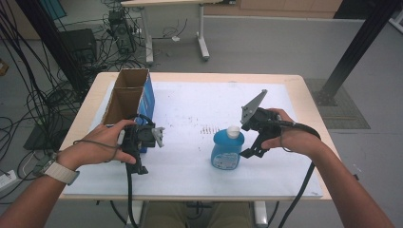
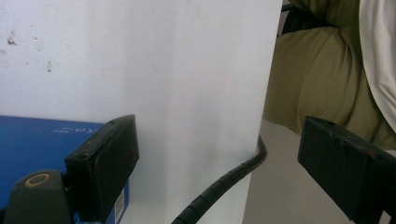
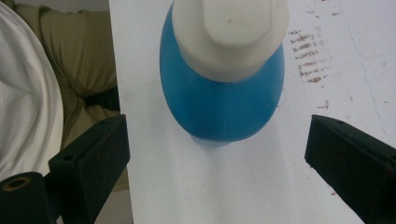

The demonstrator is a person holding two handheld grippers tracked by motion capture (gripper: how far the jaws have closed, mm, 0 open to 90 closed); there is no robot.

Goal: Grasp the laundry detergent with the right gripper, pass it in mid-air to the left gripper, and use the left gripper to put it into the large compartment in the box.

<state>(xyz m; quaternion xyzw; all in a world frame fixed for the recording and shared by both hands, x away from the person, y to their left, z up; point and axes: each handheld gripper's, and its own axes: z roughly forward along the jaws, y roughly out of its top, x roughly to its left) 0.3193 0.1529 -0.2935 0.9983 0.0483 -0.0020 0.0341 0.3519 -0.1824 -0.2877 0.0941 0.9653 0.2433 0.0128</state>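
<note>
Bottle waiting between open jaws

Jaws of the right gripper [image 1: 252, 151] stand wide apart with nothing pressed between them; in the right gripper view the black pads [image 3: 91, 156] sit either side of the bottle [image 3: 223, 88] without touching it. That spread looks chosen to take in the bottle's broad body, and the gripper hangs just right of the bottle, tilted down toward it, as if lining up a grasp from the side.

The bottle [image 1: 227, 148] stands upright on the white sheet [image 1: 190, 109] that covers the tabletop [image 1: 304, 90]. It is a squat, rounded container of translucent blue with a wide white cap [image 3: 229, 35] and a pale label low on its front. The smooth curved wall will likely slip unless the pads close squarely across its widest part.

Jaws of the left gripper [image 1: 141, 167] are also open and empty, well left of the bottle. One pad [image 2: 103, 163] rests just beside the blue cardboard box [image 1: 130, 99], which lies far left of the bottle with its two open compartments facing up. Parked there, the left hand [image 1: 97, 145] seems to be steadying or guarding the box, probably where the bottle is meant to go.
</note>
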